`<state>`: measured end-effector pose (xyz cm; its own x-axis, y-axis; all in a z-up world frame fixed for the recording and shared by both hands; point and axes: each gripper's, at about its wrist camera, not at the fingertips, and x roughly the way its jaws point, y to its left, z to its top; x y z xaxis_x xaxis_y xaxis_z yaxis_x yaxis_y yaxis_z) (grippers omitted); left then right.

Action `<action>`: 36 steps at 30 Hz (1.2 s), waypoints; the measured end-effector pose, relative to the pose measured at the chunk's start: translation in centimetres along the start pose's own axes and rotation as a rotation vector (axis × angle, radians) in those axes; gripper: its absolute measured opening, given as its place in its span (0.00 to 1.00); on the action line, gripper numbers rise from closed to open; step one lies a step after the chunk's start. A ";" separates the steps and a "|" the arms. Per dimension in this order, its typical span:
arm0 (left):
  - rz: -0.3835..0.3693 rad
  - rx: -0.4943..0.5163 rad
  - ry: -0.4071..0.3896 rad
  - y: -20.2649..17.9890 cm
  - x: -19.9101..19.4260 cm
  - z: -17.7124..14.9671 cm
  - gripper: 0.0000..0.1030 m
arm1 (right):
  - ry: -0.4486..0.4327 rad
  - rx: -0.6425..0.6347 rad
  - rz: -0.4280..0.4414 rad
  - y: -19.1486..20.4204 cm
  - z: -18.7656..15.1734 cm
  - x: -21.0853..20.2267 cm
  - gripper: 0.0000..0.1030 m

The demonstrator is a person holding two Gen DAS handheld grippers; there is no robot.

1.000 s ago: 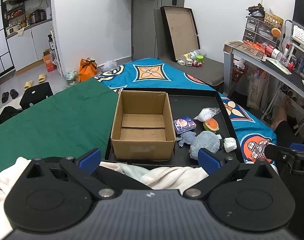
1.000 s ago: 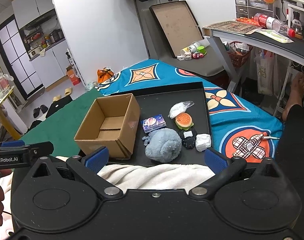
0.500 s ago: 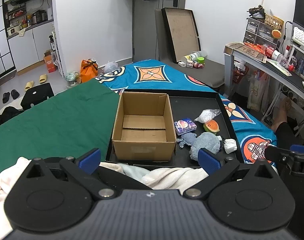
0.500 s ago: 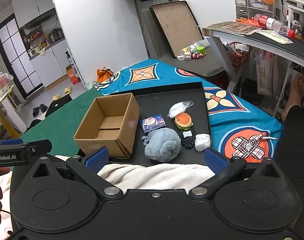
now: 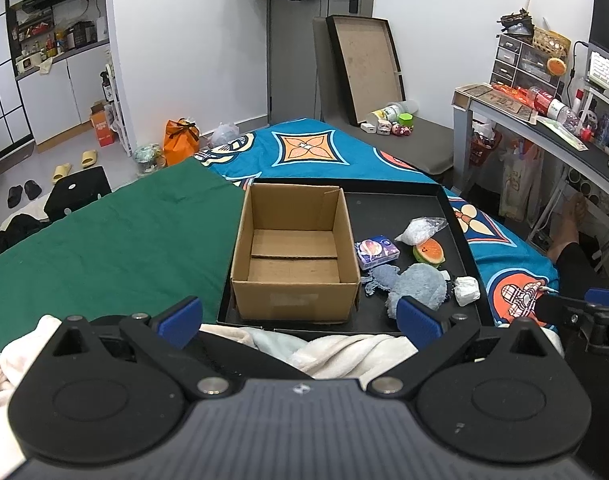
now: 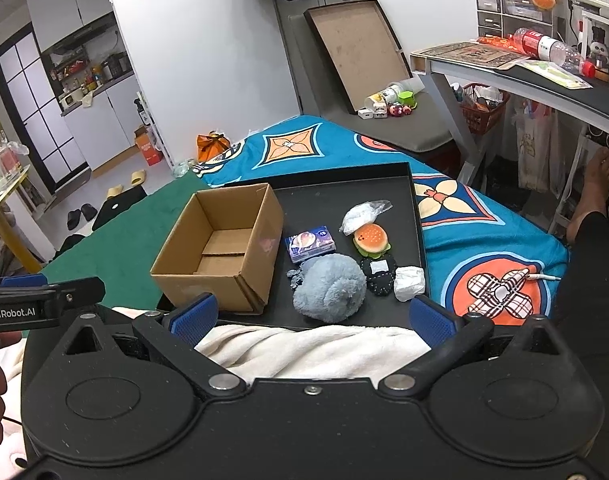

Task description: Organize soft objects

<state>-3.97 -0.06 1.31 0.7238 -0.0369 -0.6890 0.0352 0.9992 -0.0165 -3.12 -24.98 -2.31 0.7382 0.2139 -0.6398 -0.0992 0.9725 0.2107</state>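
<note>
On the black tray (image 6: pixel 411 196) in front of me, the open cardboard box (image 6: pixel 220 252) sits at the left and the soft things lie beside it on the right: a blue plush (image 6: pixel 330 288), a tissue pack (image 6: pixel 310 243), a burger toy (image 6: pixel 370 238), a clear plastic bag (image 6: pixel 360 212), a dark patterned pouch (image 6: pixel 379 272) and a white wad (image 6: pixel 409 282). My right wrist view shows the pouch plainly, touching the plush; from the left wrist view the plush (image 5: pixel 418 284) hides nearly all of it. The left view looks straight down into the box (image 5: pixel 294 254), whose floor holds nothing, and shows the tissue pack (image 5: pixel 375 251) just beside the box wall. The toy there reads more like a melon slice (image 5: pixel 428 251), so I cannot tell its shape for sure.

My left gripper (image 5: pixel 300 318) hovers low over the cream blanket (image 5: pixel 344 354), short of the tray's near edge, fingers spread wide with nothing between them. My right gripper (image 6: pixel 310 316) hangs level alongside it, likewise spread wide and empty, pointing toward the plush. Each tool shows at the edge of the other's view.
</note>
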 end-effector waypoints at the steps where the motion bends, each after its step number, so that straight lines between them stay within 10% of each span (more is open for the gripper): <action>1: 0.000 0.002 0.001 0.0 0.0 0.0 0.99 | 0.000 -0.003 -0.002 0.0 0.0 0.1 1.00; 36: 0.039 -0.004 0.148 2.3 8.1 1.8 0.99 | 0.106 0.052 0.004 -0.6 1.0 8.3 1.00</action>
<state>3.21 1.91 -3.04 0.6152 0.0037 -0.7884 0.0064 0.9999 0.0096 3.76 -23.89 -7.01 0.6630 0.2290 -0.7128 -0.0649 0.9661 0.2500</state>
